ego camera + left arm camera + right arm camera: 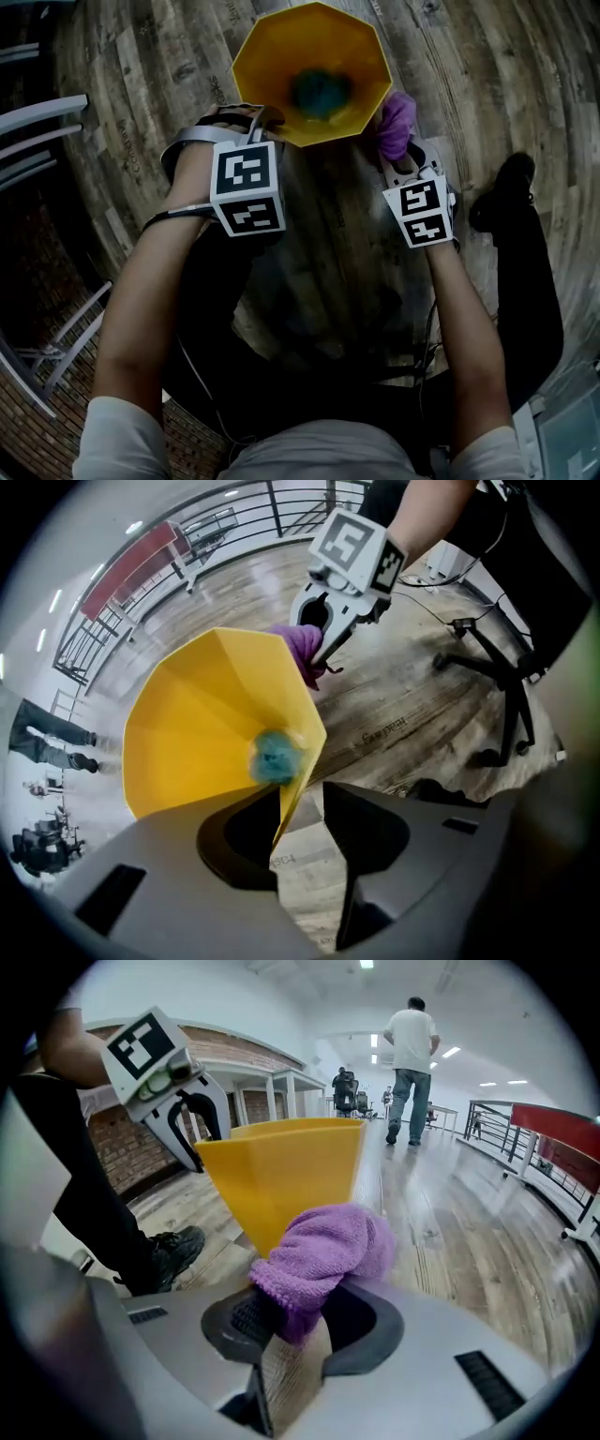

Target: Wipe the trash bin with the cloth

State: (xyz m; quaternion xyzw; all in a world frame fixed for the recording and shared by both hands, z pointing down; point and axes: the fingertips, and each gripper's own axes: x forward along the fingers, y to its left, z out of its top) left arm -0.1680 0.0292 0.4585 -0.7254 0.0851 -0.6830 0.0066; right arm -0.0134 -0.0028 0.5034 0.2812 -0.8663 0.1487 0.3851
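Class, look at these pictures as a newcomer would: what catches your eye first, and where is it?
A bright yellow trash bin stands on the wooden floor, a teal lump at its bottom. The right gripper holds a purple cloth beside the bin's right side.

The bin (309, 75) stands on the floor (469, 56) ahead of the person, with a small clump (321, 91) in its bottom. The left gripper (305, 841) hangs over the bin's near left rim. The cloth (396, 122), between the jaws of the right gripper (300, 1335), lies just beside the bin's right outer wall. A shoe (502, 192) stands on the floor further right. A railing (28, 122) runs along the far left.
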